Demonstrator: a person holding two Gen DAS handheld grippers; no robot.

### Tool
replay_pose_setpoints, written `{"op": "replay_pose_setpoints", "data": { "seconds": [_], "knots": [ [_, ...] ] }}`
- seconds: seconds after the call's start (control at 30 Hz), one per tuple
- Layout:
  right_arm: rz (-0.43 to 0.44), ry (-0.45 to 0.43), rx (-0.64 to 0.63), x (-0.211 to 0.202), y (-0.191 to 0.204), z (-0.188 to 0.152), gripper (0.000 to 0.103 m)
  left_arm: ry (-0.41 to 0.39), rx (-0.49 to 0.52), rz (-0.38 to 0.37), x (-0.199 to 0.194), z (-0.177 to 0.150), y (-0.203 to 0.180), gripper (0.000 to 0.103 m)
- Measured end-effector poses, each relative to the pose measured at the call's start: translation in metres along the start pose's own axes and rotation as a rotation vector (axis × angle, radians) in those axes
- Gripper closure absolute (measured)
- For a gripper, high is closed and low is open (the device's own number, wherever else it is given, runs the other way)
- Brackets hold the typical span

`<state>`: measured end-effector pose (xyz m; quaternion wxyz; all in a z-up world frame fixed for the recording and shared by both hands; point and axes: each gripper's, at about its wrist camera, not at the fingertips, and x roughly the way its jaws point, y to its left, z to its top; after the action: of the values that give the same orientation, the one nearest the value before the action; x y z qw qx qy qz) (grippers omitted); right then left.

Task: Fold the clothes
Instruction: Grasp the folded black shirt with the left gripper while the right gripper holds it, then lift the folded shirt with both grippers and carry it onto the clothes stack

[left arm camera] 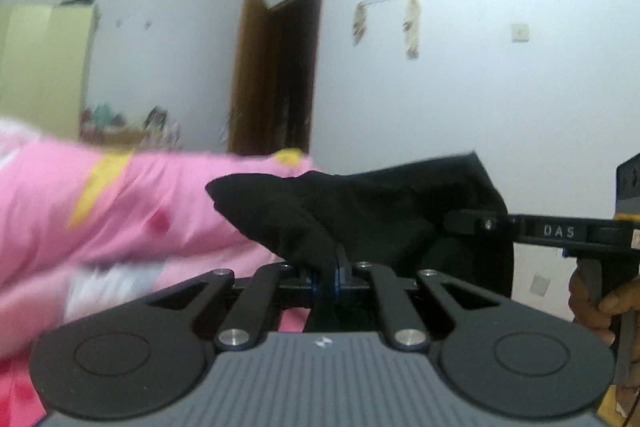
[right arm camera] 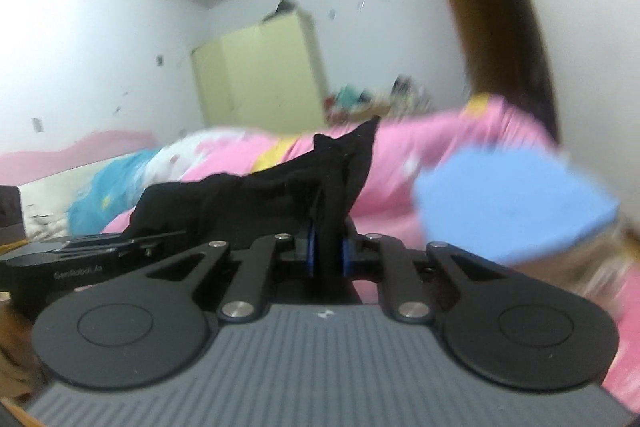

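A black garment (left arm camera: 360, 211) hangs stretched in the air between both grippers, above a pink bed cover. My left gripper (left arm camera: 325, 277) is shut on one edge of the cloth, which bunches over its fingertips. From the right edge of the left wrist view the right gripper (left arm camera: 472, 223) reaches in and clamps the garment's other side. In the right wrist view my right gripper (right arm camera: 328, 255) is shut on the black garment (right arm camera: 280, 195), a corner of which sticks up. The left gripper (right arm camera: 120, 247) lies at the left, its tips under the cloth.
A pink patterned bed cover (left arm camera: 120, 219) fills the space below and to the left. A blue folded cloth (right arm camera: 516, 203) lies on the bed at the right. A brown door (left arm camera: 276, 75), a pale yellow wardrobe (right arm camera: 260, 75) and white walls stand behind. A hand (left arm camera: 596, 307) holds the right gripper.
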<state>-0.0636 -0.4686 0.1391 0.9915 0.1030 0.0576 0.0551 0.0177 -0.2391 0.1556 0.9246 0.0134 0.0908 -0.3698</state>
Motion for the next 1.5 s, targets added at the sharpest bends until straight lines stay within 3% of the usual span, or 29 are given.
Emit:
{"op": "replay_pose_setpoints", "data": {
  "seconds": [0.3, 0.57, 0.73, 0.97, 1.03, 1.07, 1.1, 1.17, 1.23, 1.27, 1.3, 1.37, 1.5],
  "knots": [
    [-0.216, -0.148, -0.167, 0.026, -0.065, 0.101, 0.093, -0.123, 0.043, -0.023, 0.117, 0.081, -0.034, 0.095],
    [-0.324, -0.170, -0.169, 0.071, -0.140, 0.134, 0.093, -0.130, 0.025, -0.055, 0.198, 0.095, -0.053, 0.095],
    [-0.350, -0.145, -0.157, 0.105, -0.176, 0.135, 0.093, -0.102, 0.013, -0.048, 0.237, 0.083, -0.049, 0.095],
    [-0.341, -0.079, -0.176, 0.178, -0.205, 0.127, 0.093, 0.084, -0.175, 0.015, 0.315, 0.052, 0.013, 0.095],
    [-0.339, -0.049, -0.176, 0.206, -0.213, 0.122, 0.093, 0.137, -0.228, 0.033, 0.337, 0.043, 0.031, 0.091],
    [-0.330, -0.028, -0.158, 0.218, -0.216, 0.116, 0.091, 0.164, -0.255, 0.042, 0.348, 0.039, 0.040, 0.084],
    [-0.314, 0.014, -0.114, 0.233, -0.226, 0.110, 0.090, 0.190, -0.282, 0.051, 0.359, 0.034, 0.049, 0.075],
    [-0.314, 0.140, 0.017, 0.266, -0.251, 0.097, 0.086, 0.231, -0.325, 0.069, 0.374, 0.027, 0.064, 0.074],
    [-0.395, 0.216, 0.087, 0.281, -0.268, 0.089, 0.081, 0.237, -0.337, 0.085, 0.368, 0.024, 0.070, 0.062],
    [-0.430, 0.209, 0.100, 0.280, -0.273, 0.088, 0.080, 0.241, -0.342, 0.093, 0.364, 0.022, 0.073, 0.050],
    [-0.438, 0.176, 0.111, 0.273, -0.276, 0.089, 0.078, 0.244, -0.348, 0.101, 0.361, 0.020, 0.076, 0.047],
    [-0.432, 0.089, 0.175, 0.254, -0.287, 0.094, 0.064, 0.250, -0.360, 0.117, 0.354, 0.017, 0.083, 0.047],
    [-0.450, 0.018, 0.268, 0.217, -0.296, 0.097, 0.063, 0.262, -0.384, 0.149, 0.341, 0.010, 0.095, 0.043]
  ]
}}
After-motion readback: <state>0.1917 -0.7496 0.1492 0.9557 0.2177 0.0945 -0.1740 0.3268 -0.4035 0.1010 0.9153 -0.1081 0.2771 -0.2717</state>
